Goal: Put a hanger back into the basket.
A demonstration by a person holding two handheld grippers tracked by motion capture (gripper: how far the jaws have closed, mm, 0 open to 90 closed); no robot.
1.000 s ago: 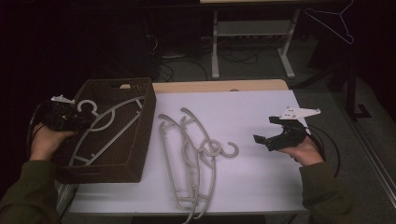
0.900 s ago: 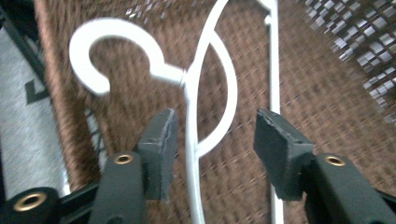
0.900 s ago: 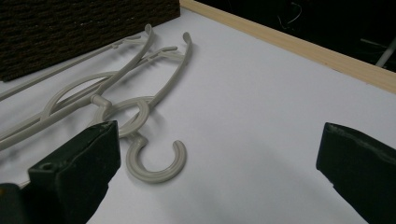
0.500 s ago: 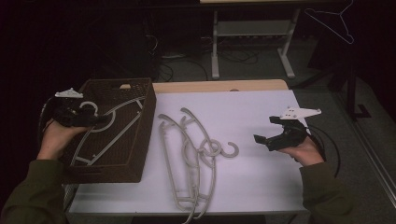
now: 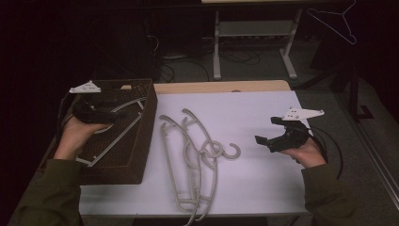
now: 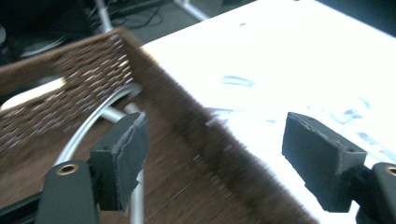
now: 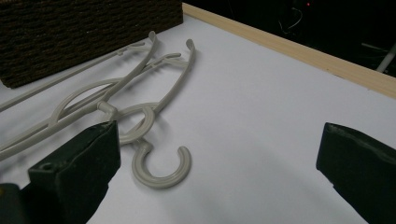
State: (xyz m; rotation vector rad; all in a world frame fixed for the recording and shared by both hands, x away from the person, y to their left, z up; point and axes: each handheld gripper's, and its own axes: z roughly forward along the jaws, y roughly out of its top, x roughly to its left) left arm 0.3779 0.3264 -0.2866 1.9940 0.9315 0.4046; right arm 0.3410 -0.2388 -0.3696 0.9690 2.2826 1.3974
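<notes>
Lifted higher over the basket (image 5: 141, 141), the left gripper (image 5: 109, 113) hangs wide open, empty; right gripper (image 5: 269, 134) rests open beside the hangers (image 5: 197, 160), wrist level.

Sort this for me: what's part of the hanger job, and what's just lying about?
In the job:
- hanger in the basket
- wicker basket
- hangers on the table
- left tool, open
- right tool, open

Lying about:
- wire hanger hanging at the back
- cables on the floor
</notes>
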